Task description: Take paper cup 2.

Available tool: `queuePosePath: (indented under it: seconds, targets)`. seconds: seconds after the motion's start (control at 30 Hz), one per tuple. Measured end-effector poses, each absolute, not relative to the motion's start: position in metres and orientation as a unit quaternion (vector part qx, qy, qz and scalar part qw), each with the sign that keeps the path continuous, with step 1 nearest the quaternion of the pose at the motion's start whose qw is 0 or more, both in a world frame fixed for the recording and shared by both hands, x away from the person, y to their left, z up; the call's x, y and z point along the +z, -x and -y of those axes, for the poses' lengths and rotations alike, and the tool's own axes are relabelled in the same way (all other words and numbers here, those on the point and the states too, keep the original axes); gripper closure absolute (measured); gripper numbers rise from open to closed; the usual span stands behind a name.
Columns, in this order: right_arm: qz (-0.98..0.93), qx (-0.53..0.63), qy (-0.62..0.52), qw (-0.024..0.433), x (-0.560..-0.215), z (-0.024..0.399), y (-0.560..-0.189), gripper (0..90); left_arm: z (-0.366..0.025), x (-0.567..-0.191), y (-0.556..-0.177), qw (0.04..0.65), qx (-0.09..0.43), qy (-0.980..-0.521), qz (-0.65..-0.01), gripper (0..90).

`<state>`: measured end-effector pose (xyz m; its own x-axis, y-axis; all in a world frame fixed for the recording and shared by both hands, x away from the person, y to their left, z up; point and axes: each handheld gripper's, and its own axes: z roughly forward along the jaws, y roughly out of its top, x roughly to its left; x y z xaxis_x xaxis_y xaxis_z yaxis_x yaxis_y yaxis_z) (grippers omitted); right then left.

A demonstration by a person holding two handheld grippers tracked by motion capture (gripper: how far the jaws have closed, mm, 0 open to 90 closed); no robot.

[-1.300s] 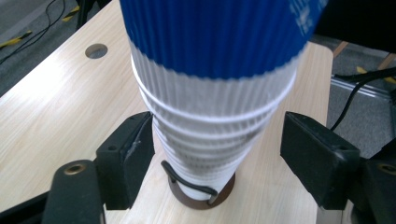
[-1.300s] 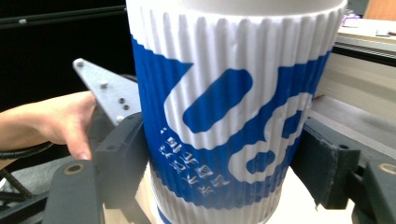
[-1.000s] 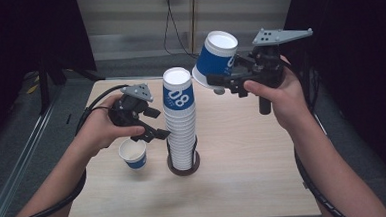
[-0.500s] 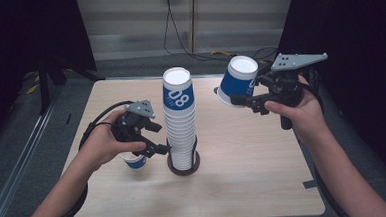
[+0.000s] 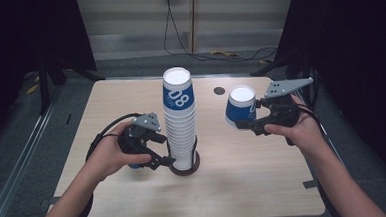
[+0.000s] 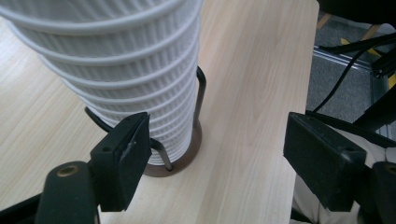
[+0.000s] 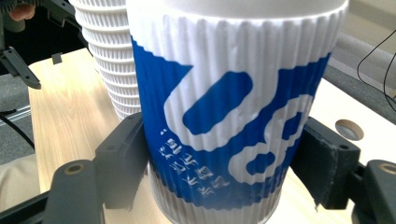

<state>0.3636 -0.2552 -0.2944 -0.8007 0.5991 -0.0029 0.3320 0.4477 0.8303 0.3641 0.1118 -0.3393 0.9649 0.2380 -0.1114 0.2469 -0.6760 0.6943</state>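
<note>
holding an upside-down blue-and-white ribbed paper cup point(image 5: 241, 108) in the right gripper point(image 5: 258, 121), jaws pinching its sides near the rim, base up, long axis roughly upright, over the right half of the pale wooden worktop point(image 5: 244, 176) towards the far edge. well apart from the tall stack of ribbed paper cups point(image 5: 180, 119), standing in a dark round wire holder point(image 5: 185, 167) near the worktop's middle. probably a put-down on bare wood straight below the held cup; short drop, cup kept upright. left gripper point(image 5: 159, 151) low beside the stack's foot, jaws spread, lately widening, nothing between them, one fingertip point(image 6: 122, 158) just beside the holder. right hand point(image 5: 294, 128) clearly the nearer one.
</note>
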Motion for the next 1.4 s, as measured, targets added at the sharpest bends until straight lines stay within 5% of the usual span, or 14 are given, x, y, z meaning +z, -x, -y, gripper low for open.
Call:
queuePosePath:
  seconds: [1.4]
  targets:
    - [-0.893, 0.36, -0.25, 0.098, -0.359, 0.26, -0.346, 25.6, -0.055, -0.363, -0.326, 0.39, -0.049, -0.916, -0.079, 28.1]
